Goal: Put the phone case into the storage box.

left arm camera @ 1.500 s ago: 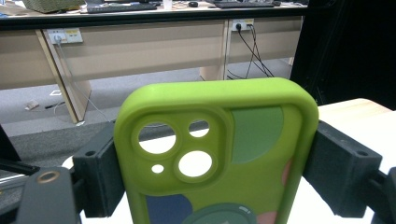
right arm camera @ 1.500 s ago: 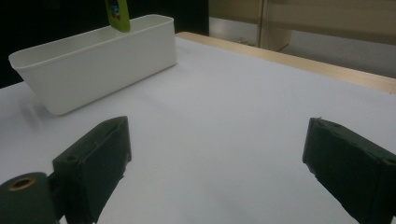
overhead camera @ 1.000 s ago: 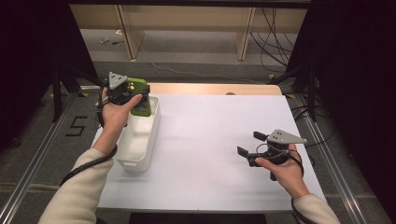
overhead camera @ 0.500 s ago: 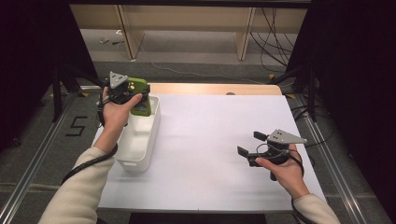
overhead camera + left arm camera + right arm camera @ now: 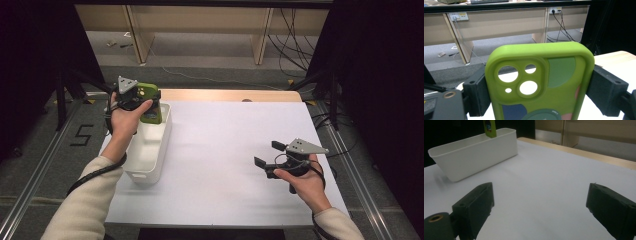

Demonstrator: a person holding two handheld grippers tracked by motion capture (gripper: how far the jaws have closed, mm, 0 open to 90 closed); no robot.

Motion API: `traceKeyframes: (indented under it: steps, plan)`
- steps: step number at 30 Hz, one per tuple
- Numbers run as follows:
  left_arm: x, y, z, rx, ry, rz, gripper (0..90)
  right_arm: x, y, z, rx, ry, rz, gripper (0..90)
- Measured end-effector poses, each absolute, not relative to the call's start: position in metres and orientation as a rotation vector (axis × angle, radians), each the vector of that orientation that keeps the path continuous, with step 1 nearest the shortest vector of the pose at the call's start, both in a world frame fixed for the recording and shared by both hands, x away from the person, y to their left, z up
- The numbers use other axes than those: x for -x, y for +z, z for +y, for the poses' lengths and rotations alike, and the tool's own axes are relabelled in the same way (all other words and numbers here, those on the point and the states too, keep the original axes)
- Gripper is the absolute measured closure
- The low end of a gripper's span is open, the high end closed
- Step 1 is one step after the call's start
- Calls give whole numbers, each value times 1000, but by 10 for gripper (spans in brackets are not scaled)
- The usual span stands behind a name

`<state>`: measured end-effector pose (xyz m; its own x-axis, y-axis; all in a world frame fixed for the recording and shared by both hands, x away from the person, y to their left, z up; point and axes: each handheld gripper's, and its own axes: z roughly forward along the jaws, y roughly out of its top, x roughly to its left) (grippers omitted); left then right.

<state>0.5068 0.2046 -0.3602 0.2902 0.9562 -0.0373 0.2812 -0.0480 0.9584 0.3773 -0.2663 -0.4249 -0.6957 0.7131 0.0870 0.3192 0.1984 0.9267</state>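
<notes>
At the left of the table, my left gripper (image 5: 142, 102) clamps a lime-green phone case (image 5: 539, 82) by its two long edges, one black jaw pressed to each side. In the high view my hand covers much of the case, and its lower end is sunk behind the wall of a white bin (image 5: 150, 150), so I cannot tell whether it touches the bottom. In the left gripper view its lower part is cut off by the frame. The case is soft-looking and empty, with three round camera holes and a smaller one in a raised corner block, plus muted green, blue and pink shapes on its back. It stands upright, long axis vertical, camera end up, over the far end of the bin. The white table (image 5: 225, 150) lies bare in the middle. At the right, my right gripper (image 5: 270, 154) sits low over the table, jaws spread wide, holding nothing.
</notes>
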Motion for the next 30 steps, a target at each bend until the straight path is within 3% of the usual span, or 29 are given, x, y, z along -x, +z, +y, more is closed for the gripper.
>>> traceKeyframes:
  steps: [30]
  plan:
    - [-516, -363, 205, -1557, 837, 1195, 161, -378, -425, -266, -971, 1503, 2120, 89]
